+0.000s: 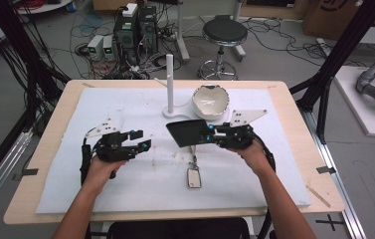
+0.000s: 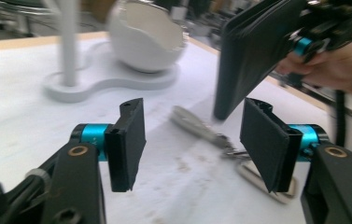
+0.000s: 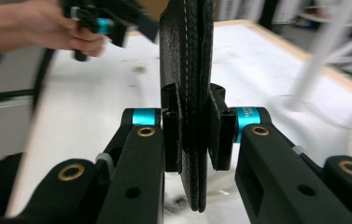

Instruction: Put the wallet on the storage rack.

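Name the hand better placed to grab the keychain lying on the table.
Left. Its tongs are open and empty beside the keychain, while the right tongs are shut on the wallet.

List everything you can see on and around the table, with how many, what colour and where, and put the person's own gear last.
wallet: one, black, held off the mat near the table's middle, clamped in the right gripper
key ring: one, silver with a pale tag, lying on the mat below the wallet
stand: one, white, upright post on a flat base at the far middle of the mat
bowl: one, white with a jagged rim, on the stand's base right of the post
mat: one, white, covering the wooden table
stool: one, black seat, on the floor beyond the table
left gripper: one, black and blue, jaws apart, holding nothing
right gripper: one, black and blue, jaws closed on the wallet
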{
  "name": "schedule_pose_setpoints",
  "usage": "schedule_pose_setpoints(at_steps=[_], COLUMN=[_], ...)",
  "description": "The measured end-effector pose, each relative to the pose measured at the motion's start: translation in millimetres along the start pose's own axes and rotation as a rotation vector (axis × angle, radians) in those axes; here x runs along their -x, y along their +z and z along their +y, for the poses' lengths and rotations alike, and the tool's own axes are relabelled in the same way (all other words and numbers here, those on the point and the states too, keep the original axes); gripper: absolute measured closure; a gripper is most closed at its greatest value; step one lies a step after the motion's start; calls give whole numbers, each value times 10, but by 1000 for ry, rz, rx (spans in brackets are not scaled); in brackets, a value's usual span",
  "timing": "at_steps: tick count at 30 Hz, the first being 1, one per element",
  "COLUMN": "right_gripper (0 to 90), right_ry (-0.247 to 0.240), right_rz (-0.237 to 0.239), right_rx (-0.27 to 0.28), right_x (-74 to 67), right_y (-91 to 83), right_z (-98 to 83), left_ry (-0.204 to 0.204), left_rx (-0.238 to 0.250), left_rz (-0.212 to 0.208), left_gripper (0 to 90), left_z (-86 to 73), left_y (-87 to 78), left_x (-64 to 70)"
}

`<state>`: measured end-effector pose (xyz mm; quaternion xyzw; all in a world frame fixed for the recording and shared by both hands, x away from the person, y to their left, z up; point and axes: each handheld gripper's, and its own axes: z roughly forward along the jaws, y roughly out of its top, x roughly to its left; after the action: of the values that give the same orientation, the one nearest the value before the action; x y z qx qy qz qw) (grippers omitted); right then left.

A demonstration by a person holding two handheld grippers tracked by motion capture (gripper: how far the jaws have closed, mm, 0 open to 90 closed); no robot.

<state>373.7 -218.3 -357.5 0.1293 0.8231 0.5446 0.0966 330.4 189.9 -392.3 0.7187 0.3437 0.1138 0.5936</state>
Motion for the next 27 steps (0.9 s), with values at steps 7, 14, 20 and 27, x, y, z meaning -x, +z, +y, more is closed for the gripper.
schedule_pose_setpoints(at_steps=[7,14,20,27], right_gripper=[794,794,793,792], right_ry=[-5,-27,-48,-97], right_rz=[-137,-245,-338,-439], right_rx=[-7,-38,-65,-127], right_x=[222,392,542,699], right_y=[-300,-469,-506,-448], right_z=[113,197,237,263], left_ry=[26,-17,-40,-67], left_rx=[10,6,1,4], left_rz=[191,236,216,203], left_gripper=[255,209,210,210], left_z=[-6,-91,-123,-127], left_y=[-229,-291,-247,-238], left_x=[-184,-296,-306,-326])
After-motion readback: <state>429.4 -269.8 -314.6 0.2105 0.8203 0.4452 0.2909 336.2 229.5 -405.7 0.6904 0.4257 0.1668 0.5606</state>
